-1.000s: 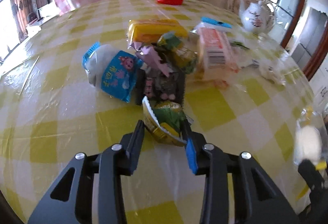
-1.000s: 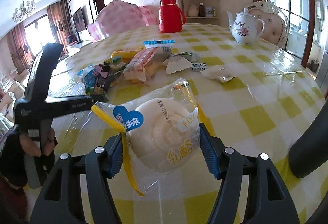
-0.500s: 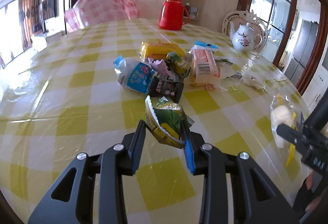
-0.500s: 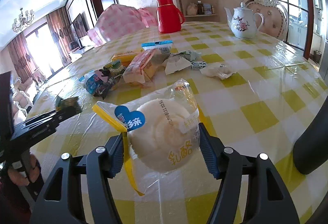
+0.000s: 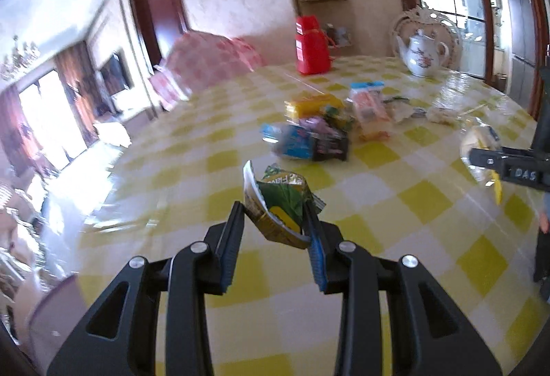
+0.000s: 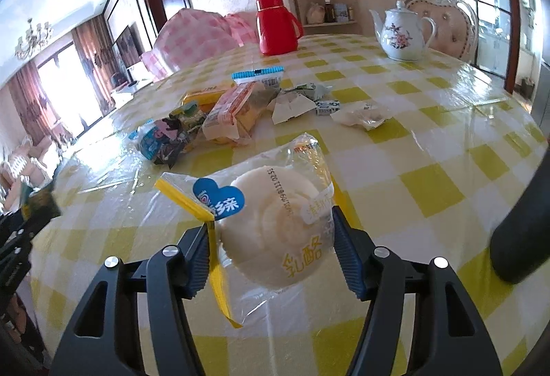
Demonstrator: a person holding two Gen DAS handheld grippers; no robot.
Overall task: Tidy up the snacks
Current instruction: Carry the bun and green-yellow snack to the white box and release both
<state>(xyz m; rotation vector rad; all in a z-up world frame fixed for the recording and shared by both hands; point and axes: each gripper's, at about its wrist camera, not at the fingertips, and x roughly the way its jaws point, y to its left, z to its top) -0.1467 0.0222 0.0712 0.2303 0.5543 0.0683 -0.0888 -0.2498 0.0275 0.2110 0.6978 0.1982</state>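
My left gripper [image 5: 275, 214] is shut on a small green and gold snack packet [image 5: 279, 204], held above the yellow checked tablecloth [image 5: 429, 200]. My right gripper [image 6: 271, 228] is shut on a round white bun in a clear wrapper [image 6: 275, 221], also held off the table. The bun and the right gripper show at the right edge of the left wrist view [image 5: 481, 142]. A pile of snack packets [image 6: 209, 118] lies mid-table, also in the left wrist view [image 5: 319, 132]. The left gripper with its packet shows at the left edge of the right wrist view [image 6: 37, 204].
A red thermos [image 6: 276, 23] and a white floral teapot [image 6: 402, 32] stand at the far side of the table. Crumpled wrappers [image 6: 361, 114] lie right of the pile. A pink checked cushion [image 6: 196, 39] sits behind the table. A dark rounded object [image 6: 522, 231] is at right.
My left gripper has lifted and swung left with the green packet, away from the pile. My right gripper holds the bun almost still.
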